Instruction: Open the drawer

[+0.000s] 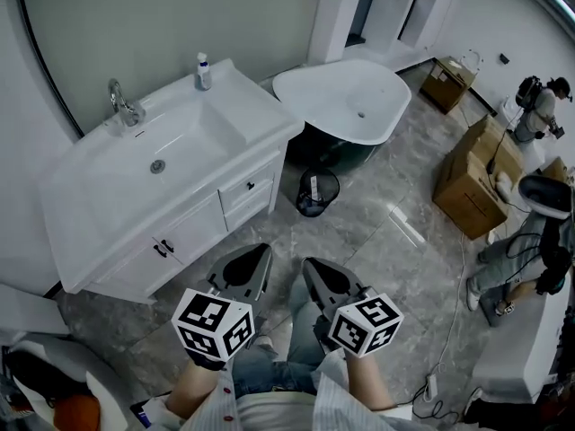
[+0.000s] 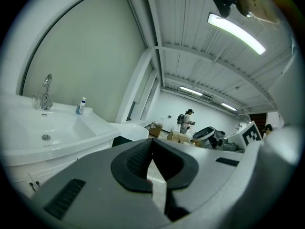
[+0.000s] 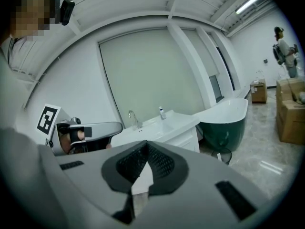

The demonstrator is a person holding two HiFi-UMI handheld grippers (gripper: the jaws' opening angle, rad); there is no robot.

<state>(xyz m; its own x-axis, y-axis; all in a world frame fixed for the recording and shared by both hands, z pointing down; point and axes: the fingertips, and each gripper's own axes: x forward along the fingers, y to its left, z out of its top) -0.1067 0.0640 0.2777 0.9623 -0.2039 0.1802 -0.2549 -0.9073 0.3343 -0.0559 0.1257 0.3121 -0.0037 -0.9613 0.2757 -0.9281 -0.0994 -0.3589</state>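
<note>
The white vanity (image 1: 135, 200) stands at the upper left in the head view, with a sink basin on top. Its small drawer (image 1: 250, 187) with a dark knob sits closed at the right end of the front, beside two cabinet doors (image 1: 175, 241). My left gripper (image 1: 256, 254) and right gripper (image 1: 310, 266) hover side by side over the floor, short of the vanity, both shut and empty. The left gripper view shows its jaw tips meeting (image 2: 151, 142) with the vanity (image 2: 57, 132) to the left. In the right gripper view, my right gripper (image 3: 147, 144) points toward the vanity (image 3: 162, 128).
A white and dark green bathtub (image 1: 346, 101) stands right of the vanity, with a black mesh bin (image 1: 316, 191) in front of it. Cardboard boxes (image 1: 472, 182) and people (image 1: 539, 106) are at the far right. A faucet (image 1: 124, 106) and bottle (image 1: 203, 72) sit on the counter.
</note>
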